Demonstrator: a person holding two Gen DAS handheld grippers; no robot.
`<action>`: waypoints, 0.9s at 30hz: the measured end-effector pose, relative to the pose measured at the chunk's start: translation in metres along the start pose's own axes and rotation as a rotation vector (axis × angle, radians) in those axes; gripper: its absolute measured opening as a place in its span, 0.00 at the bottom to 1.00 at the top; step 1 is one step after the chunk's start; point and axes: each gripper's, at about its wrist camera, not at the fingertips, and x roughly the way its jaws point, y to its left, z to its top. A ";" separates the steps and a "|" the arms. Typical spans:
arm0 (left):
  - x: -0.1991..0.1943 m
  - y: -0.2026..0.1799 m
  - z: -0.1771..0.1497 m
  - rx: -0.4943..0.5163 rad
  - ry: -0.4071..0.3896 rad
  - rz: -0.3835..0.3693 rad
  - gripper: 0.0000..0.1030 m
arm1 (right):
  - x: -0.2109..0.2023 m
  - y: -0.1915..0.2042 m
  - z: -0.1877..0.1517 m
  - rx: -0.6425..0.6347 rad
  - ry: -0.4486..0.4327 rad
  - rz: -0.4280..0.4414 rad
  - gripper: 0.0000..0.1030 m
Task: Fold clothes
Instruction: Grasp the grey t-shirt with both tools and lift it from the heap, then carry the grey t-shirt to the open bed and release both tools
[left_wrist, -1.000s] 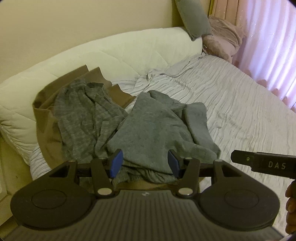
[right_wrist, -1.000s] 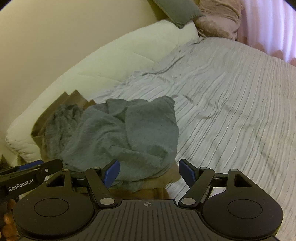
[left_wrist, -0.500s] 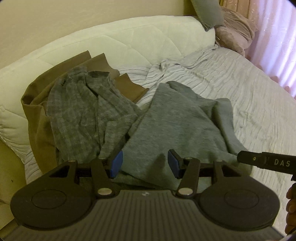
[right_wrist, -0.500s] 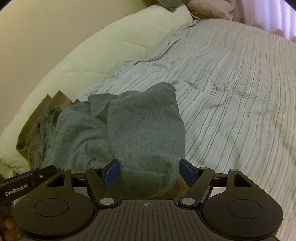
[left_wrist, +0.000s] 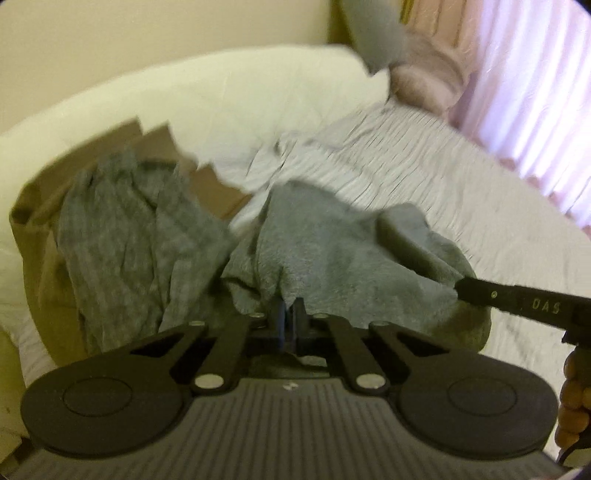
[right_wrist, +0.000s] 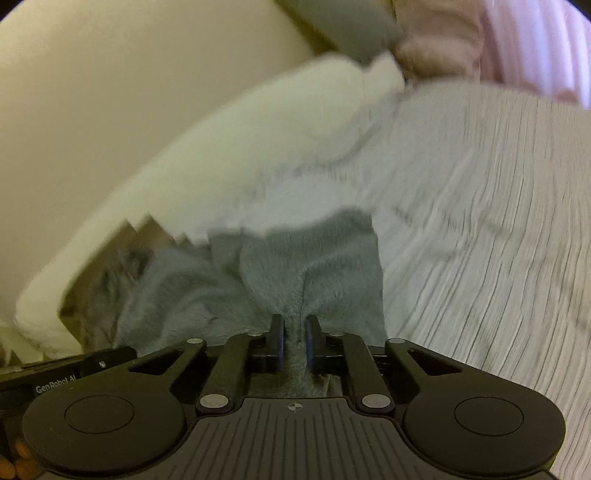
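The left tool (left_wrist: 290, 314) has its black fingers pressed together, pinching the near edge of the grey fleece garment (left_wrist: 332, 258), whose soft, fuzzy cloth puckers into folds at the grip. The right tool (right_wrist: 294, 341) is closing its jaws, and a ridge of the same fleece stands bunched between the blue pads (right_wrist: 309, 345), which press on it from both sides. From the left wrist view the right tool reaches in as a flat black bar at the garment's right edge, with a person's fingers (left_wrist: 572, 406) just behind it.

The garment lies crumpled on the bed (left_wrist: 443, 192), a rounded flap folded over along its right side. Just left of it lies a thinner grey knit piece (left_wrist: 129, 229) with a faint checked pattern, loosely rumpled and spread over a smooth brown cloth (left_wrist: 33, 240) with straight edges and sharp corners.

The sheet on the bed is pale with fine ribbed stripes and a few creases. Beyond runs a thick, cream, quilted bolster (left_wrist: 229, 96). At the far end sit a grey pillow (left_wrist: 373, 33) and a plush pinkish one (left_wrist: 428, 77), beside pleated pink curtains (left_wrist: 528, 74). Both views are blurred.
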 end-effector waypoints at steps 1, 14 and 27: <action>-0.009 -0.005 0.004 0.015 -0.025 -0.010 0.01 | -0.011 -0.001 0.004 0.014 -0.033 0.009 0.07; -0.167 -0.119 0.041 0.168 -0.330 -0.387 0.00 | -0.246 -0.036 0.018 0.102 -0.578 -0.023 0.01; -0.313 -0.324 -0.052 0.357 -0.345 -0.865 0.00 | -0.545 -0.076 -0.077 0.272 -0.905 -0.551 0.01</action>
